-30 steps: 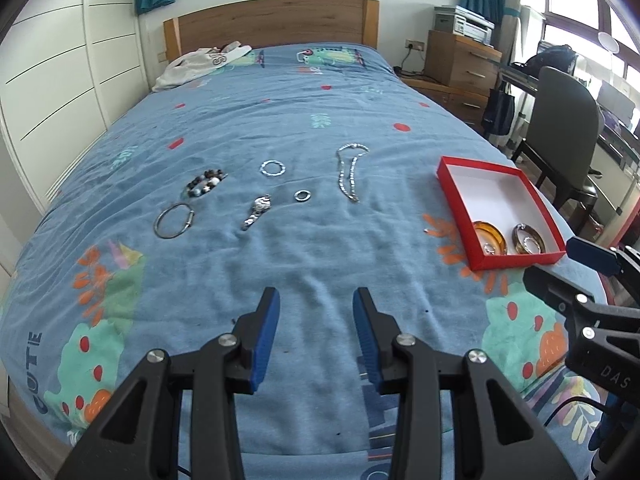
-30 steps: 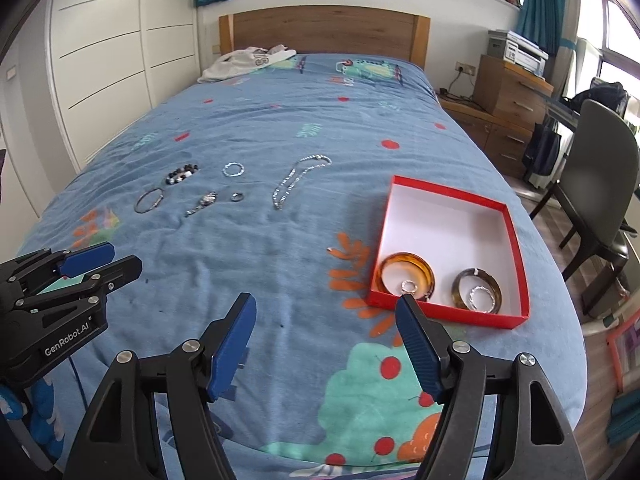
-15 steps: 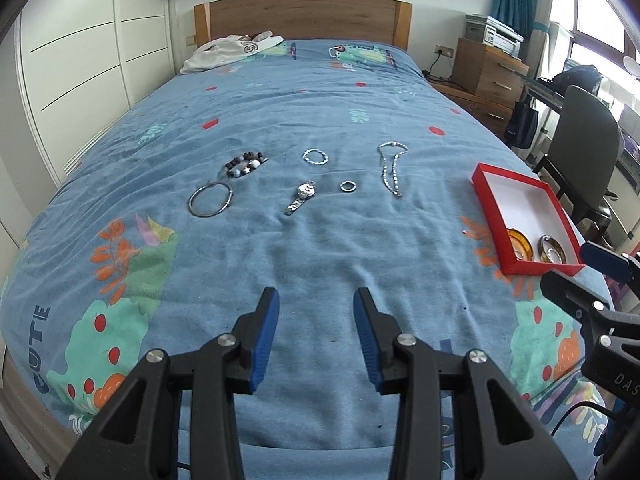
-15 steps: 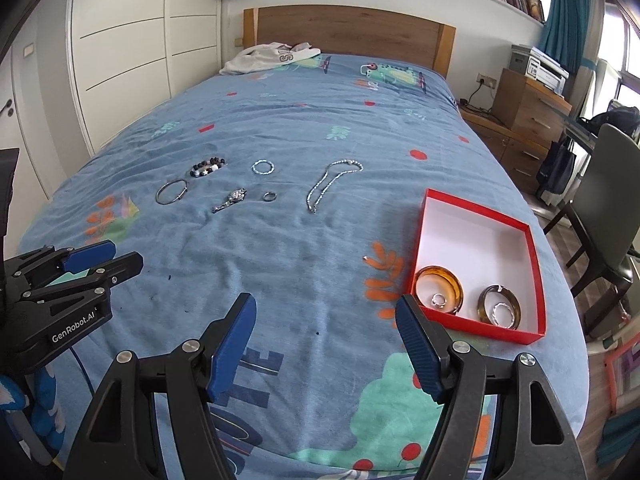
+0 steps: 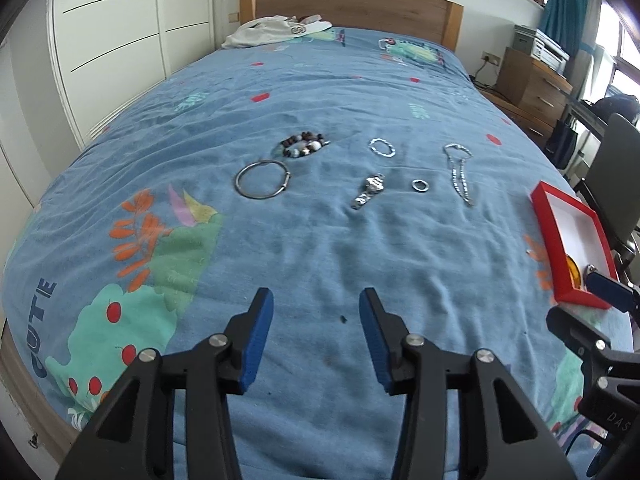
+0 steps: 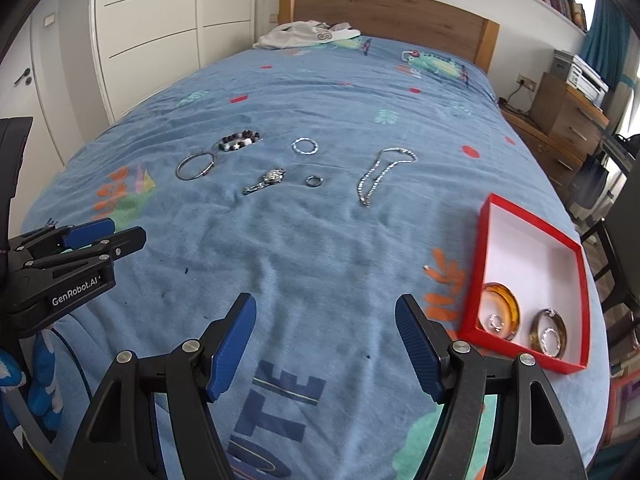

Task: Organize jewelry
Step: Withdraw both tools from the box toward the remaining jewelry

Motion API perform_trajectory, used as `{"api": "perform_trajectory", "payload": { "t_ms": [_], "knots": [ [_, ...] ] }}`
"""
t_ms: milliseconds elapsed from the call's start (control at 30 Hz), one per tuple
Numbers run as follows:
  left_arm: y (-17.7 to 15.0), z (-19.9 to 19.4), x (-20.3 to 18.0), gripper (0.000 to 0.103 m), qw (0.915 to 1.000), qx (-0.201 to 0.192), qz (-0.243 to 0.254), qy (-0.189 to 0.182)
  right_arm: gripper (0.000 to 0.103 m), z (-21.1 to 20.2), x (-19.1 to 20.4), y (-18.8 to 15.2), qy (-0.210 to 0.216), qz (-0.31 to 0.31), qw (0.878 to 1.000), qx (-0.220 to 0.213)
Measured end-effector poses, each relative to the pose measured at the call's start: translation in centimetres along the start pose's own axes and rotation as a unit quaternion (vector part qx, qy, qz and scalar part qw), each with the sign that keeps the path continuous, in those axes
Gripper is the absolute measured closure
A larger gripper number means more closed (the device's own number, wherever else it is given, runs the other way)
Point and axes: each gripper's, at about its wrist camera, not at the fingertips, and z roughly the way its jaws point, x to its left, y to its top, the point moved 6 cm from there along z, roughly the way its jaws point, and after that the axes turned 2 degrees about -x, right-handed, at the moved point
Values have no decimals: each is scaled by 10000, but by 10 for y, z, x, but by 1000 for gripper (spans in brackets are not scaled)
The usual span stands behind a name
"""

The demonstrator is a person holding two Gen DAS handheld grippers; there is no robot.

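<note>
Six silver and beaded jewellery pieces lie mid-bed on a blue patterned bedspread [image 5: 320,92], among them a thin silver chain necklace [image 5: 459,176] and a stiff silver bangle [image 5: 262,179]; a red shallow cardboard box [image 6: 532,280] sits by the right edge. The left gripper [image 5: 316,316] is opening and empty; the right gripper [image 6: 325,324] is wide and empty. The limp, light chain probably needs pinching at its bunched end.

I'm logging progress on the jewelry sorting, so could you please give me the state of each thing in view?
Left gripper: opening, nothing between its jaws.
Right gripper: open, empty.
Red box: open, holds two bangles and small rings.
Bangle: loose on the bed.
Bead bracelet: loose.
Watch: loose.
Ring: loose.
Chain: loose, stretched out.
</note>
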Motion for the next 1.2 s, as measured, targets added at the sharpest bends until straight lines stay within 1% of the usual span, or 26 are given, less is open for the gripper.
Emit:
{"api": "perform_trajectory", "payload": {
  "t_ms": [233, 567, 667, 700, 767, 867, 967, 1100, 1200],
  "knots": [
    [4, 17, 16, 60, 9998, 55, -137, 133, 32, 18, 13, 10, 133, -133, 9998, 53],
    [13, 40, 26, 60, 9996, 93, -222, 163, 32, 38, 18, 21, 218, -220, 9995, 96],
    [19, 48, 29, 59, 9996, 76, -257, 133, 32, 43, 10, 29, 257, -87, 9996, 5],
    [22, 51, 30, 57, 9995, 68, -272, 122, 32, 45, 6, 31, 257, -21, 9997, -12],
    [28, 58, 34, 51, 9994, 26, -332, 78, 32, 52, -5, 37, 290, 137, 9995, -28],
    [37, 67, 41, 50, 9991, -33, -426, 59, 32, 62, -20, 44, 308, 377, 9988, -49],
    [46, 81, 52, 50, 9984, -26, -559, 76, 35, 74, -34, 51, 306, 564, 9979, -54],
    [58, 99, 63, 50, 9978, -55, -662, 76, 39, 90, -42, 58, 352, 703, 9969, -24],
    [68, 108, 62, 50, 9980, -131, -615, 20, 40, 101, -46, 63, 354, 739, 9966, -28]
  ]
}}
